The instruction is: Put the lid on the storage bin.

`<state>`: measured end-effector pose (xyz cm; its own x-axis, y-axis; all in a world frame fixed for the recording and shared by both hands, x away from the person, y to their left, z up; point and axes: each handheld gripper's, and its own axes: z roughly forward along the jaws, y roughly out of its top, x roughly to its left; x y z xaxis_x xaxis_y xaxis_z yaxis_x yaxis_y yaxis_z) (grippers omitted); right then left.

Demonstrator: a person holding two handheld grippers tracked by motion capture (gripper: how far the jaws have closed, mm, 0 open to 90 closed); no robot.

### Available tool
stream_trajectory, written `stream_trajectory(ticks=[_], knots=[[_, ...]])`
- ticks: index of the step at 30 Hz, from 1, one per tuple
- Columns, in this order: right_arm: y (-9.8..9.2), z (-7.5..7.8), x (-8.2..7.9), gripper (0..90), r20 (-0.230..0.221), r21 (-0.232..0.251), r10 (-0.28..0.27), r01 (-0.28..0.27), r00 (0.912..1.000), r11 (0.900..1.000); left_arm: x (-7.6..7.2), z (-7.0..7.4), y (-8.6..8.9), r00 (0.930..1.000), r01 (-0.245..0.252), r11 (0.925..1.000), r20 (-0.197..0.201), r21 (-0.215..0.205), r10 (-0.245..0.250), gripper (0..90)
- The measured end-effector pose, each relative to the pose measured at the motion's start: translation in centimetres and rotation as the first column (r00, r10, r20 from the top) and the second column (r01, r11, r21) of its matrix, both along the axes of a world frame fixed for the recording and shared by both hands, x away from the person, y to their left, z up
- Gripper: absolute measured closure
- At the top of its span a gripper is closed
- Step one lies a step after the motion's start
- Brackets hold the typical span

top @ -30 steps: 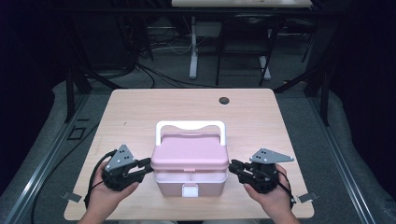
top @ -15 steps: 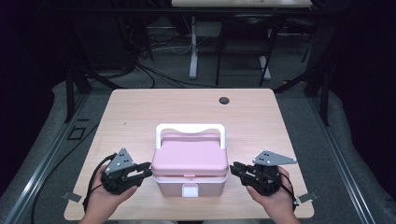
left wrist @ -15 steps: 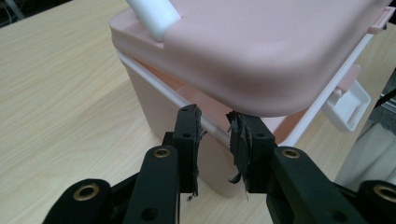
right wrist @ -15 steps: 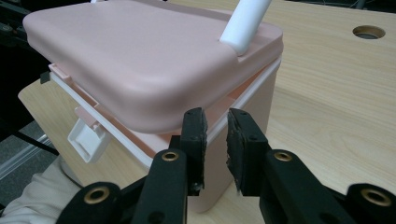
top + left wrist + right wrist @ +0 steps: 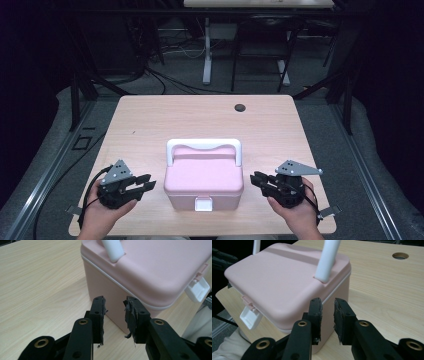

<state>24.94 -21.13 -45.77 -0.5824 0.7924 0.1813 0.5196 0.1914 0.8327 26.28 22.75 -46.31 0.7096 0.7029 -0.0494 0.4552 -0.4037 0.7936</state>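
A pink lidded box (image 5: pixel 204 180) with a white handle (image 5: pixel 204 145) and a white front latch (image 5: pixel 203 204) stands near the table's front edge. My left gripper (image 5: pixel 147 184) lies just left of the box, pointing at its side. Its jaws have just been opening and are open, with nothing between them. In the left gripper view the left gripper (image 5: pixel 115 306) faces the box (image 5: pixel 155 272) wall, a short way off. My right gripper (image 5: pixel 256 180) points at the box's right side. In the right gripper view the right gripper (image 5: pixel 327 307) is open by a narrow gap and holds nothing, close to the box (image 5: pixel 277 280).
The wooden table (image 5: pixel 200 117) has a round cable hole (image 5: pixel 240 107) at the back right. A white desk leg and cables stand on the floor beyond it. A metal rail runs along the floor on the left.
Both grippers have drawn slightly back from the box's sides. The left gripper's jaws stand a little wider than before. The box has not moved.
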Motion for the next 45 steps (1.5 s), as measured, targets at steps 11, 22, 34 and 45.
stream_trajectory(ticks=[11,22,34,45], knots=[[-1.8,-1.1,1.7,72.4,-0.022,0.007,-0.073,0.073,0.9971,0.997,2.5,-0.8,1.4,0.9963,-0.085,0.9957,-0.010,-0.037,0.085,62.9],[-2.1,-3.7,3.6,67.8,-0.027,0.000,-0.162,0.162,0.9865,0.987,4.2,-3.4,2.9,0.9867,-0.161,0.9840,-0.036,-0.076,0.159,58.4],[-3.7,-6.6,4.1,61.4,-0.029,0.022,-0.242,0.243,0.9698,0.970,4.7,-5.7,4.1,0.9799,-0.198,0.9779,-0.038,-0.066,0.196,53.1],[-5.4,-8.6,3.8,56.0,-0.002,-0.013,-0.319,0.319,0.9478,0.948,4.8,-7.7,4.1,0.9786,-0.196,0.9804,-0.068,-0.020,0.194,52.4]])
